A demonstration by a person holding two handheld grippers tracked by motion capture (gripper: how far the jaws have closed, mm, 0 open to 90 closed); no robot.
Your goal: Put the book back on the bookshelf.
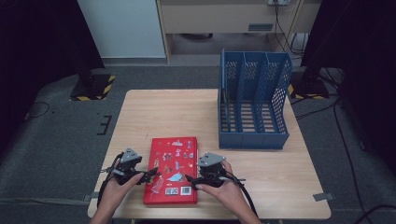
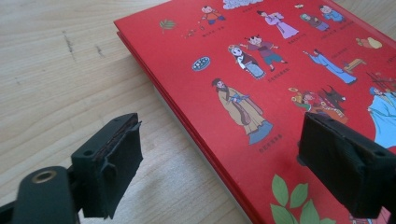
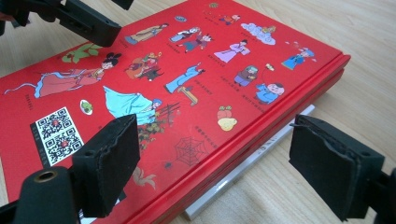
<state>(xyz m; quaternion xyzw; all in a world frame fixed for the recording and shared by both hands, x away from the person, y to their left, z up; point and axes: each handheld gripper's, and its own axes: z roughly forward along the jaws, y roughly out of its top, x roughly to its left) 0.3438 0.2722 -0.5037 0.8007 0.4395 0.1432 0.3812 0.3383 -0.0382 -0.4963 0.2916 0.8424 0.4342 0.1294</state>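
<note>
A flat red hardcover book with cartoon figures on its cover [image 1: 172, 170] lies near the front edge of the light wooden desk [image 1: 154, 112], between the person's two hands. The left gripper [image 1: 148, 176] sits at the book's left edge, its jaws apart and straddling that edge without pressing it. The right gripper [image 1: 190, 179] sits at the book's right edge, jaws likewise apart astride it. A blue perforated plastic file rack [image 1: 254, 100] stands well apart at the desk's far right.
</note>
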